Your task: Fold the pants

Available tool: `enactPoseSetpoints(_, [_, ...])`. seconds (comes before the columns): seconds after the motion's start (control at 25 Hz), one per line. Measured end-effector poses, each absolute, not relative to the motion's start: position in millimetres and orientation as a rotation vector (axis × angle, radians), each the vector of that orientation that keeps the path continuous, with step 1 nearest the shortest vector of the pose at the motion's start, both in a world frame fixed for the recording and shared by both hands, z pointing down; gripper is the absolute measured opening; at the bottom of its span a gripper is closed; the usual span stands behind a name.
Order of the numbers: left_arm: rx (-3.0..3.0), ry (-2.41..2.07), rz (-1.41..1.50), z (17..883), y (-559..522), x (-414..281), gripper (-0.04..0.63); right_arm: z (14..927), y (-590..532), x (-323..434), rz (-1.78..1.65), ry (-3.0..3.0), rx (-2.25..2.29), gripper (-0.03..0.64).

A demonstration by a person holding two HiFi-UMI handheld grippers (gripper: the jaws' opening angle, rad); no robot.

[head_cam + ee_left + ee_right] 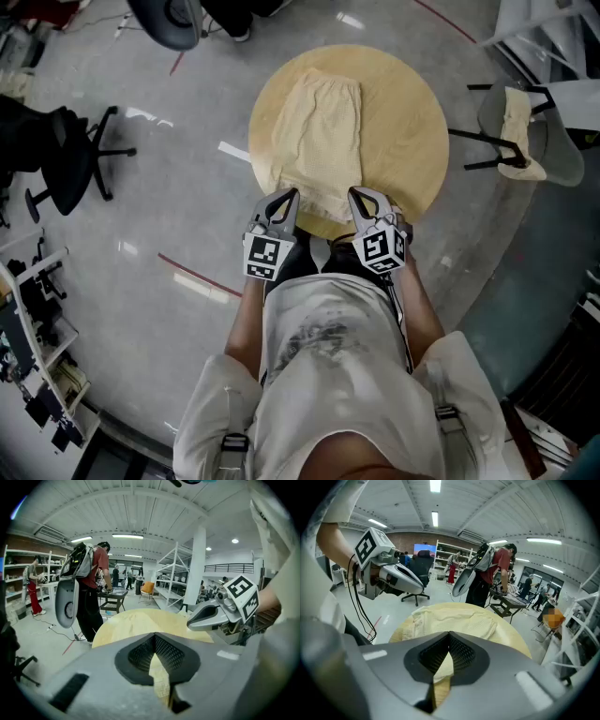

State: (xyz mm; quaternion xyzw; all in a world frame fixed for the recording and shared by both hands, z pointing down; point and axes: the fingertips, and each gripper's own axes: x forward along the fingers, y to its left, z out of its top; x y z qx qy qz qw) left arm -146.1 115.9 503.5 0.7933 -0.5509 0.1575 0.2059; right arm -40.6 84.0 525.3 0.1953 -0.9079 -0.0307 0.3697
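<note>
Pale yellow pants (319, 141) lie flat on a round wooden table (408, 122), and their near end droops over the table's near edge. My left gripper (287, 196) and right gripper (358, 194) hover side by side over that near end, both shut. In the left gripper view the jaws (154, 634) meet at the tip, with yellow cloth showing in the gap behind them. The right gripper view shows the same closed tip (449, 633) with the pants (457, 618) spread beyond it. Neither view shows cloth pinched at the tips.
A black office chair (66, 155) stands at the left. A grey chair (553, 141) draped with a pale cloth (517, 131) stands to the right of the table. A person with a backpack (89, 588) stands beyond the table's far side. Shelving lines the room.
</note>
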Motion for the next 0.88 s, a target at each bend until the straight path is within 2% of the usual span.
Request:
enactPoseSetpoints(0.6, [2.372,-1.291,0.591,552.7,120.3,-153.9,0.008,560.7,98.2,-22.3,-0.042,-2.237,0.642,0.011])
enactPoseSetpoints(0.88, [2.423,-1.205,0.673,581.6,125.0,-150.0,0.029,584.0,120.4,-23.4,-0.043,-2.213,0.595,0.050])
